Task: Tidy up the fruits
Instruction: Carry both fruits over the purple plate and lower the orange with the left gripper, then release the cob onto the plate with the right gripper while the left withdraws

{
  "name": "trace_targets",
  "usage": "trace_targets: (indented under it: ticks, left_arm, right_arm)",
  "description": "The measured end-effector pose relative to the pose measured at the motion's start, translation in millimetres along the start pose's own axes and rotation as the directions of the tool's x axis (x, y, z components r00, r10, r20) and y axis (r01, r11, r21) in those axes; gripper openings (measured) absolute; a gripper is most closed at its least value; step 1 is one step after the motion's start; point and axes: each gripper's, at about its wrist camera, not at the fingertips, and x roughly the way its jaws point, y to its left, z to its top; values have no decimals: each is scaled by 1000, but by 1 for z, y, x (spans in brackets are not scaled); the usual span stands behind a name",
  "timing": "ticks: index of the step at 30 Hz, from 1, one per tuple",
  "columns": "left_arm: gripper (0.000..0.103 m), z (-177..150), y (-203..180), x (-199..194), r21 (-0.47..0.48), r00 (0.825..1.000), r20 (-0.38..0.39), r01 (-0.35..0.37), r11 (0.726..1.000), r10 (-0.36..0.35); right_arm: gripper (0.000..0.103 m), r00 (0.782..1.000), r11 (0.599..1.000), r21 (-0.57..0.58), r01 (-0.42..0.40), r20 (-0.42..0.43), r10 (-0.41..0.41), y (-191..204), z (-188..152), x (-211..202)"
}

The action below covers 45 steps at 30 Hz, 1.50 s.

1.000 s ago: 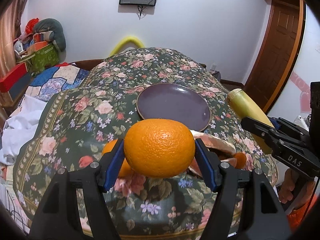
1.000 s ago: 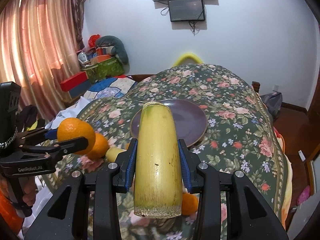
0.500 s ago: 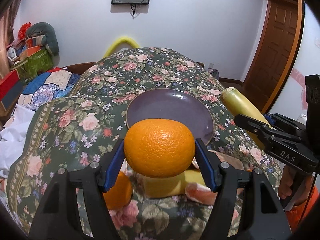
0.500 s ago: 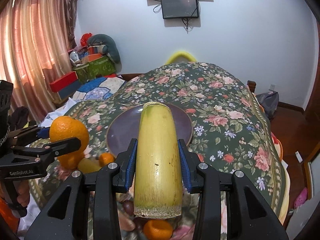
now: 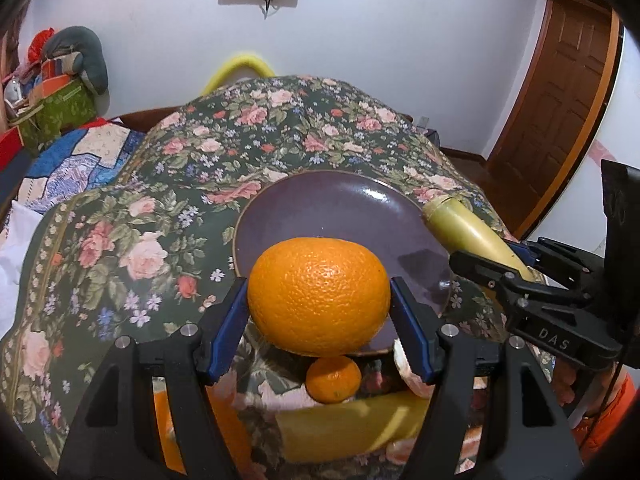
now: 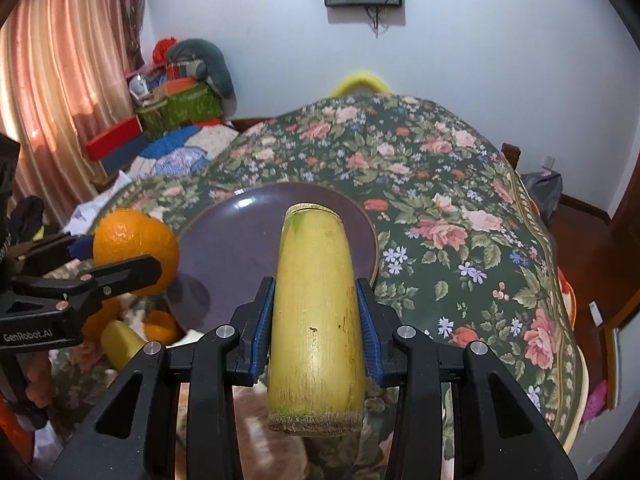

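My left gripper is shut on a large orange and holds it above the near rim of a purple plate. My right gripper is shut on a yellow-green sugarcane piece, its far end over the plate. In the left wrist view the right gripper and cane sit at the plate's right edge. In the right wrist view the left gripper and orange sit at the plate's left edge.
On the floral tablecloth near the plate's front lie a small orange, another cane piece, another orange and peeled fruit. A yellow chair back stands beyond the table. A wooden door is at right.
Both grippers have moved forward toward the plate with their fruit. The orange and the cane's far end now hang over the plate's edge. The loose fruits have slid under the grippers.
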Motion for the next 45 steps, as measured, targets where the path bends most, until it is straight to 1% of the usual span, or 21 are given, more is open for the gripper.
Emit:
trace_targets:
  ticks: [3,8,16,18,20,22,24,31,34,38,42,45]
  left_arm:
    - [68,2,0,12,-3,999,-34,-3,1000,3]
    - [68,2,-1,28,0,997,-83,-2,1000,2]
    - [68,5,-2,34,-1,996,-93,0,1000,0]
    - [69,5,-2,34,-10,996,-93,11,1000,-12]
    - [71,6,-2,32,-11,996,-86,23,1000,-23]
    - [77,7,-4,28,-6,997,-72,24,1000,-24]
    - [79,8,-7,25,4,998,-56,17,1000,-16]
    - [79,9,-8,6,-1,1000,-18,1,1000,-1]
    - [79,10,-9,-7,3,1000,4,-16,1000,16]
    - [79,8,-9,-26,8,999,26,-33,999,33]
    - [79,3,-10,-44,9,998,38,-53,999,53]
    - [80,-5,-12,-60,2,997,47,-54,999,54]
  right_arm:
    - [35,1000,1000,-6,-16,-26,16,-2,2,9]
    - [36,998,999,-42,-21,-63,18,2,3,22]
    - [36,994,998,-49,-46,-101,41,3,3,33]
    - [36,993,997,-54,-48,-113,42,3,3,34]
    - [36,992,997,-59,-47,-116,39,4,2,34]
    - [36,992,997,-67,-42,-118,34,5,2,35]
    - [36,994,997,-68,-39,-109,32,5,3,33]
    - [39,997,997,-70,-20,-73,14,6,8,20]
    - [41,999,999,-50,-21,-46,18,3,10,7]
    - [49,1000,999,-36,-7,-1,7,4,12,-14]
    - [50,999,1000,-21,-2,34,3,7,10,-38]
    - [51,999,1000,-19,4,53,-3,12,6,-54]
